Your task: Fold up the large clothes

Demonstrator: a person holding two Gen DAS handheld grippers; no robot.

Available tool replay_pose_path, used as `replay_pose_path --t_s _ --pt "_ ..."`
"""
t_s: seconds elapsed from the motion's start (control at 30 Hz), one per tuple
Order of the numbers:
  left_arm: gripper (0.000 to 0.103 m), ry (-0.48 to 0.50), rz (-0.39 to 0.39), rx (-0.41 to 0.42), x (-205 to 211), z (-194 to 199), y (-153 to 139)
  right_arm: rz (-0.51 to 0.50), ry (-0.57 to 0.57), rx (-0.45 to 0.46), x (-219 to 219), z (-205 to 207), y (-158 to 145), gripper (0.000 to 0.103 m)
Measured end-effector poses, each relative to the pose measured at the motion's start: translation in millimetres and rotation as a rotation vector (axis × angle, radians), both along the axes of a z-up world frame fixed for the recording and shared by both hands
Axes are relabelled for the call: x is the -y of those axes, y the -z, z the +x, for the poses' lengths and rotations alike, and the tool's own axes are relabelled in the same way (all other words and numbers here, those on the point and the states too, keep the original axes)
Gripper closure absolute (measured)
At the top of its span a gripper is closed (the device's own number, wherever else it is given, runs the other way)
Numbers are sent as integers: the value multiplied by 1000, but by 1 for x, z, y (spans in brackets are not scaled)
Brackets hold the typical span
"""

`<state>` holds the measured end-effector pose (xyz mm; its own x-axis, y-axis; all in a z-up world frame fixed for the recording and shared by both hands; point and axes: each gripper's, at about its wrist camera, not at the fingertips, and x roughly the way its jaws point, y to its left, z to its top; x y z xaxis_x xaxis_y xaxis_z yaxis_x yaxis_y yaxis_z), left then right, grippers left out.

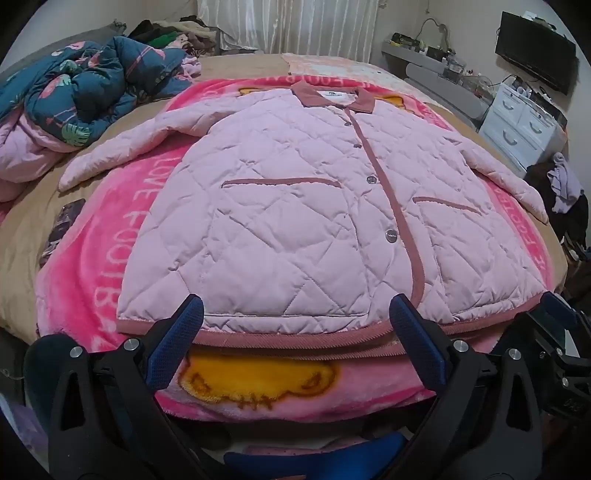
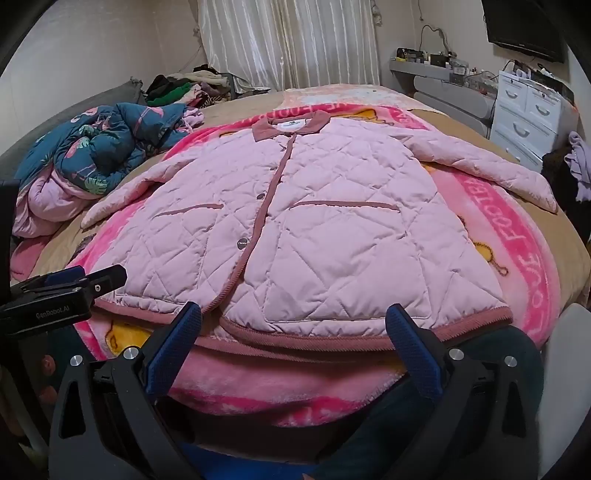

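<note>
A pale pink quilted jacket point(image 1: 295, 206) with a dusty-rose collar and trim lies flat, front up and buttoned, on a bright pink blanket point(image 1: 92, 258); both sleeves spread outward. It also shows in the right wrist view point(image 2: 332, 229). My left gripper point(image 1: 295, 317) is open, its fingers spread over the left part of the hem, holding nothing. My right gripper point(image 2: 295, 317) is open over the right part of the hem, holding nothing. The left gripper shows at the left edge of the right wrist view point(image 2: 66, 291).
A rumpled teal floral duvet point(image 1: 85, 88) and a pile of clothes point(image 1: 173, 33) lie at the bed's far left. White drawers point(image 1: 524, 122) and a grey shelf stand on the right, with a dark screen point(image 1: 535, 51) on the wall. Curtains hang behind.
</note>
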<state>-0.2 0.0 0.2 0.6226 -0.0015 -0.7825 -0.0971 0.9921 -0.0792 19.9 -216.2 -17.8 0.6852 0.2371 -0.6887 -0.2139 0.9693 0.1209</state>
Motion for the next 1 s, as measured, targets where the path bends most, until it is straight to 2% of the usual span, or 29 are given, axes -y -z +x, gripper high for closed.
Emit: replay_pose_path --t_s 1.0 --pt "9 7 -3 -4 1 2 -1 -8 -5 5 -4 0 0 4"
